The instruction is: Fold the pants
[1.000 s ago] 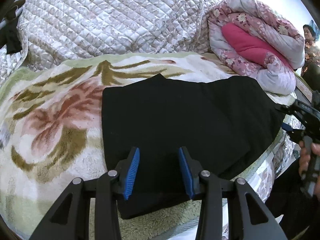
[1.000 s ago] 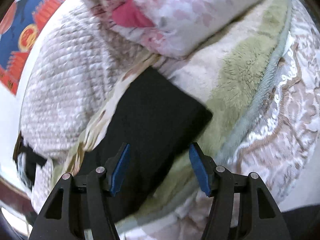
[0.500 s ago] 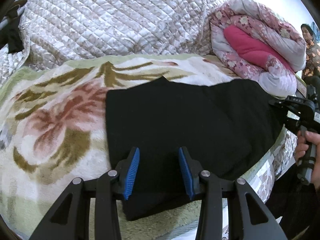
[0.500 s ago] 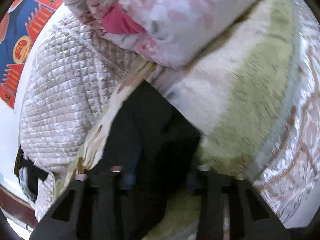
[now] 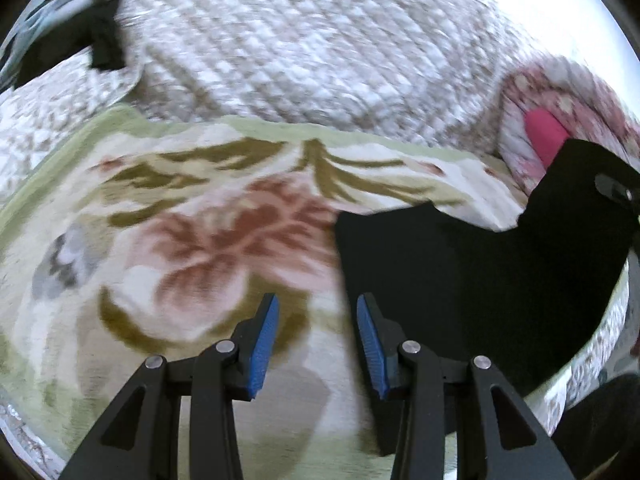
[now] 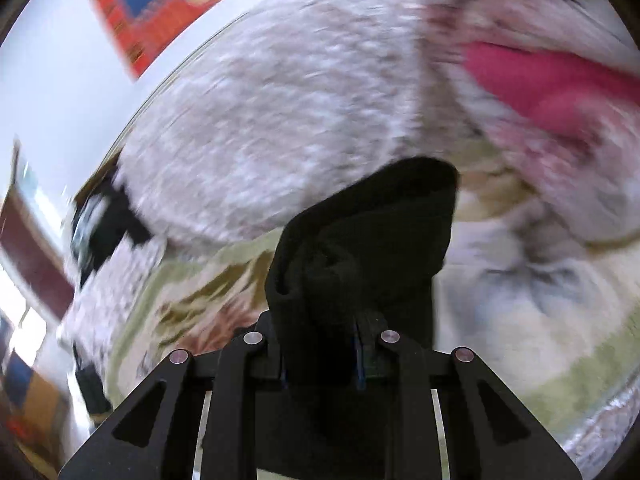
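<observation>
Spread across the bed, a plush floral blanket (image 5: 192,240) serves as the folding surface, with a quilted cover (image 5: 304,40) heaped on the far side and a pink flowered duvet (image 5: 532,120) rolled up at the far right. Black pants (image 5: 460,280) lie on the right part of the blanket, already doubled into a compact dark panel whose right end is raised off the bed. That raised end is clamped in the right gripper (image 6: 320,364): its jaws are closed on a thick bunch of the black cloth, which rises and droops over beyond the tips, apparently so the end can be carried across the rest of the garment for another fold. The left gripper (image 5: 316,340) hovers released above the blanket, just beside the pants' left edge, with nothing between its blue pads (image 5: 264,340); it looks placed to pin or steady that edge while the far end comes over
</observation>
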### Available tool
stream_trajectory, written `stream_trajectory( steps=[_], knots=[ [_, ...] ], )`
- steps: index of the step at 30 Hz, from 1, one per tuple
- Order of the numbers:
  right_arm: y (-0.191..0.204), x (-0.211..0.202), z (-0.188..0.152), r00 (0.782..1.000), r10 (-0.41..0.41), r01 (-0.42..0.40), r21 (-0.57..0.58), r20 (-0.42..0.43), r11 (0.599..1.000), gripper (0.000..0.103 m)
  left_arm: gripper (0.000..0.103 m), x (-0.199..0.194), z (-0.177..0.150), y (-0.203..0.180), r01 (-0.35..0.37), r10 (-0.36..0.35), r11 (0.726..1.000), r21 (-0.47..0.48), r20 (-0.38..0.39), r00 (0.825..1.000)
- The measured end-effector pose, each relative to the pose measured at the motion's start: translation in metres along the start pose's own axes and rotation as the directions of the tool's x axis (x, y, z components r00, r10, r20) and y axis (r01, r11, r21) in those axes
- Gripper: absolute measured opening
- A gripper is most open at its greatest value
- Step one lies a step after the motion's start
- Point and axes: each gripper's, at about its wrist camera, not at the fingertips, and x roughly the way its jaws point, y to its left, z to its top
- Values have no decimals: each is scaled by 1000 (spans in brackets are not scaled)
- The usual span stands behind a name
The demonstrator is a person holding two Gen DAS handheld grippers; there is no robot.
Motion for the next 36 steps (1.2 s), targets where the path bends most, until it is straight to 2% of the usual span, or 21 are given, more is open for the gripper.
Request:
stream_trajectory(
  steps=[5,8,10,14,16,17,19,22,24,25,27,29,30,32,33,36],
  knots=[
    [60,43,-38,988,73,-91,-131,-137,987,23,43,-7,7,30,-38,39,996,-87,12,999],
    [80,81,-80,959,74,-135,-214,-273,967,22,43,-10,8,38,-41,43,993,-109,15,999],
    [87,96,-103,943,34,-129,-268,-331,955,23,43,-10,8,39,-37,38,993,-113,14,999],
    [91,95,-109,951,7,-108,-309,-310,945,23,43,-12,6,39,-27,29,994,-107,16,999],
    [93,96,-111,950,11,-114,-317,-312,941,30,43,-12,6,38,-20,21,994,-105,16,1000],
    [94,96,-113,946,20,-128,-318,-323,939,34,43,-13,6,38,-17,19,994,-105,18,1000],
    [100,92,-113,940,51,-164,-316,-337,935,51,43,-15,7,37,-14,16,995,-102,25,1000],
    [106,67,-115,926,135,-253,-315,-354,915,56,43,-18,7,35,-7,11,995,-98,36,999],
    [106,52,-112,928,154,-270,-329,-338,905,56,43,-19,8,33,-1,5,996,-93,42,999],
    [102,43,-108,937,162,-266,-330,-309,906,56,43,-20,8,32,3,1,996,-91,45,999],
    [84,27,-94,967,138,-199,-300,-213,933,56,43,-22,9,27,19,-15,996,-83,53,998],
    [58,27,-80,986,16,-57,-248,-165,967,56,43,-25,12,18,47,-43,997,-69,61,997],
    [41,40,-74,975,-68,22,-216,-210,976,55,43,-26,13,13,62,-59,996,-60,60,996],
    [15,66,-70,930,-109,52,-170,-351,984,36,43,-26,17,1,96,-94,994,-43,53,994],
    [5,71,-67,925,-108,58,-145,-366,988,30,43,-26,21,-7,112,-110,993,-33,47,993],
    [-5,80,-44,939,-100,61,-126,-330,990,28,43,-24,38,-34,148,-150,989,26,54,987]
  ],
)
